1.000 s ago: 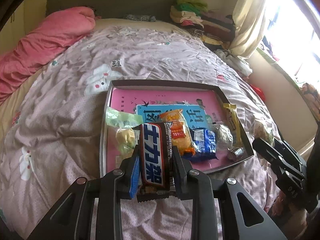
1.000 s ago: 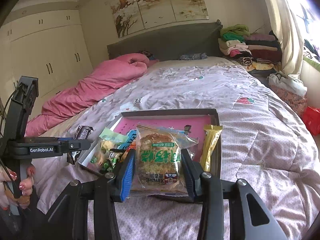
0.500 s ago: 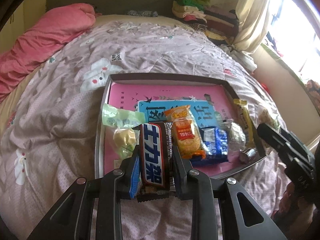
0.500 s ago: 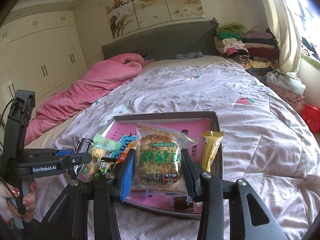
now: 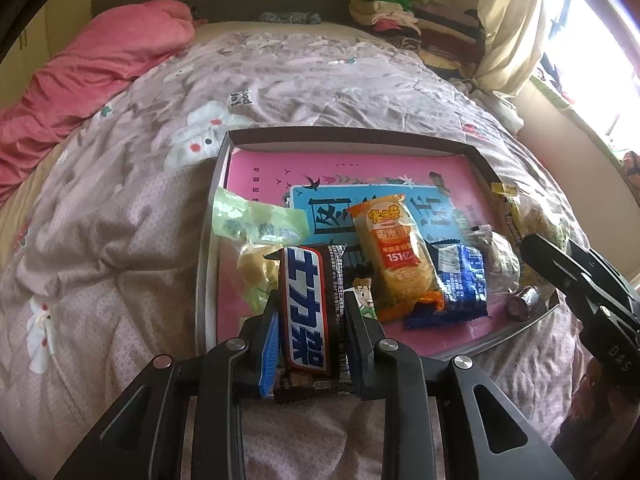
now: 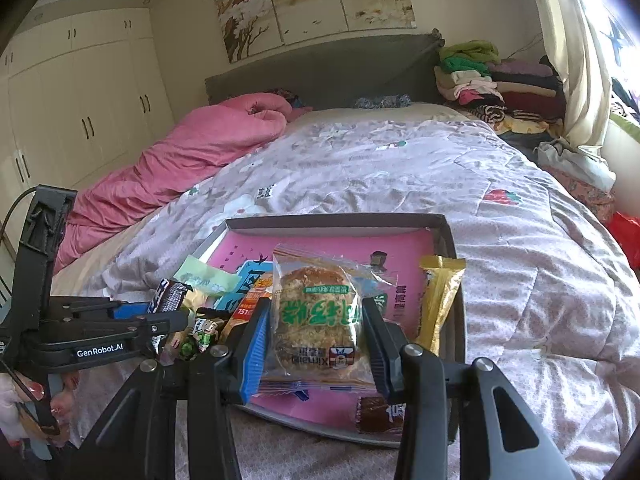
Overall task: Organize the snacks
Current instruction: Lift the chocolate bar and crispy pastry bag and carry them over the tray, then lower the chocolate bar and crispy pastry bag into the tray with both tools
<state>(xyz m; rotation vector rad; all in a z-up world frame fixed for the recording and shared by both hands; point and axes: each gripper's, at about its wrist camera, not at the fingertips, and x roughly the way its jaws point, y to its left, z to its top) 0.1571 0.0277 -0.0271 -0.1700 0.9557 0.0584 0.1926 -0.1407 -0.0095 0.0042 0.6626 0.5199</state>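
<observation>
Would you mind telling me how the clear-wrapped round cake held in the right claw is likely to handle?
The cake packet probably feels light, since the right claw carries it by its edges alone. Its glossy film looks slippery and crinkly, so it might slide. The crumbly-looking cake inside seems fragile; a hard squeeze would likely crush it.

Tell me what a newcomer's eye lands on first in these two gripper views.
First, the snacks clamped up close: the left gripper pinches a chocolate bar upright, and the right gripper holds a clear-wrapped cake. Behind them a shallow tray with a pink floor sits on the bed's grey floral quilt, loose packets heaped at its near end. A rumpled pink duvet fills the bed's far left.
</observation>
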